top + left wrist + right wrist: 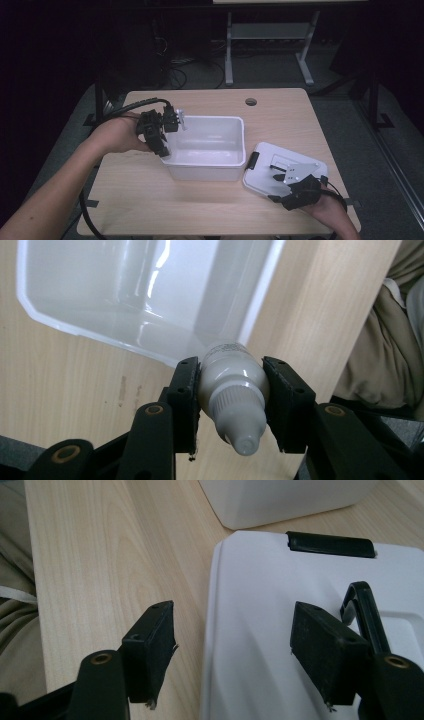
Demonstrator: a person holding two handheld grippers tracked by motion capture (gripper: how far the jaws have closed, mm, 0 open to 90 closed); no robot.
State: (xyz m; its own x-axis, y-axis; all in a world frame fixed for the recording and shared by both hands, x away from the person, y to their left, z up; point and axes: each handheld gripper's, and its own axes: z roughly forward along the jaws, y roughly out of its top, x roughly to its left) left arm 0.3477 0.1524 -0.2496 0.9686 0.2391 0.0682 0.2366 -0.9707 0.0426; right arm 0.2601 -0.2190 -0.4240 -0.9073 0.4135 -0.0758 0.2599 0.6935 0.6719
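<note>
My left gripper [174, 121] hangs over the left rim of an open white plastic bin [205, 172] on the wooden table. It is shut on a small white dropper bottle [232, 390], whose ribbed cap and nozzle point back toward the camera in the left gripper view, with the bin [150, 290] beyond it. The bottle [181, 119] sits just above the bin's rim. The bin's white lid [265, 165] lies flat to the right. My right gripper [232, 650] stands open, its jaws astride the lid's left edge [260, 605], gripping nothing.
The lid carries a black latch [330, 544] and a black folding handle [365, 612]. A round cable hole [251, 101] sits near the table's far edge. Bare tabletop [150, 200] lies in front of the bin. Another table's legs [229, 50] stand behind.
</note>
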